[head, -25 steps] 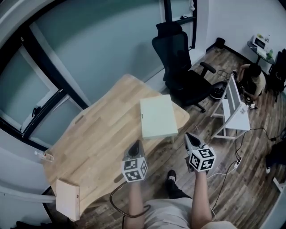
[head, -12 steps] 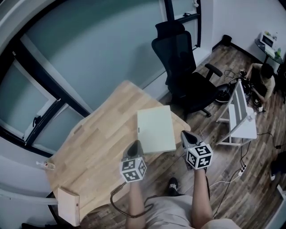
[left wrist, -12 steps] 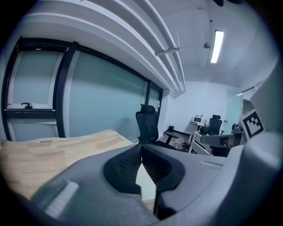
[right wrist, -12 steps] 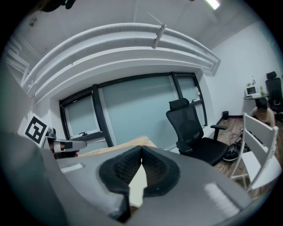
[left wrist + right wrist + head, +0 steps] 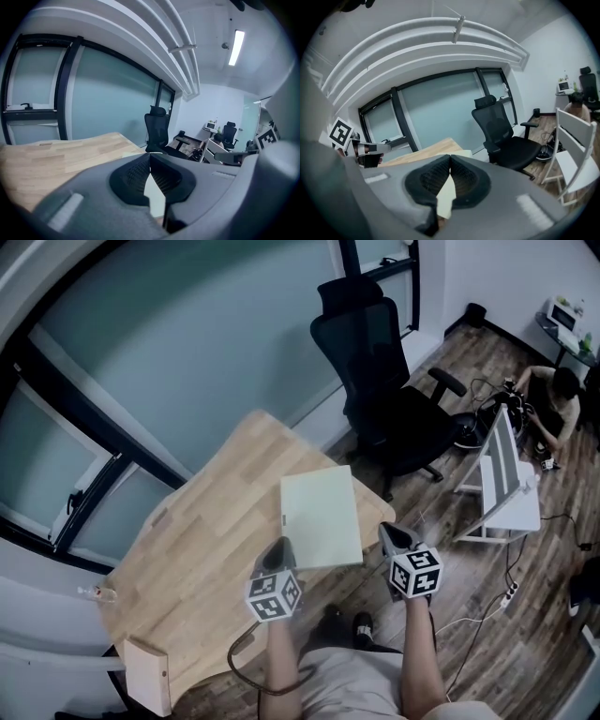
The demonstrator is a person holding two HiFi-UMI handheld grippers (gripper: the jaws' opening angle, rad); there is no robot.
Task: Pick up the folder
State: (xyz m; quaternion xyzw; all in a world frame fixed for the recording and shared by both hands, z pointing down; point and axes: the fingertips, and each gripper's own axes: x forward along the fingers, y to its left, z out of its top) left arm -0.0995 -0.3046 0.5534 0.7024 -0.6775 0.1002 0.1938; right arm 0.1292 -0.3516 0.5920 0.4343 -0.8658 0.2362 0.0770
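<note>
Left gripper [image 5: 150, 160]: jaws together at the tips, nothing clamped; the pale strip showing through the gap below the tips is the folder [image 5: 321, 517] lying beyond, not a thing held. Right gripper [image 5: 450, 162]: same condition, jaws together and empty. In the head view the left gripper [image 5: 280, 544] sits just short of the folder's near-left corner and the right gripper [image 5: 385, 530] just off its near-right side, above the floor past the table [image 5: 202, 531]; neither touches the folder. The folder lies flat and closed on the table corner nearest the person; its near edge appears to reach or slightly overhang the table edge, though the angle does not settle this. A black office chair [image 5: 375, 362] stands past that corner, a white rack [image 5: 506, 470] to the right, and a wooden block [image 5: 148, 673] at the table's near-left end. Risks, as judged: with the jaws together neither gripper can take the folder, and closed tips meeting a thin flat sheet would push it across the smooth wood, possibly off the corner to the floor. A pinch on one edge only may let the cover fall open or the folder sag and slip. Jaws coming in too steeply could jam against the tabletop instead of getting under the edge. Markings: no brand, label or legible writing found. The gripper cubes carry black-and-white square patterns only, and a small mark on the folder's left edge is too small to read.
</note>
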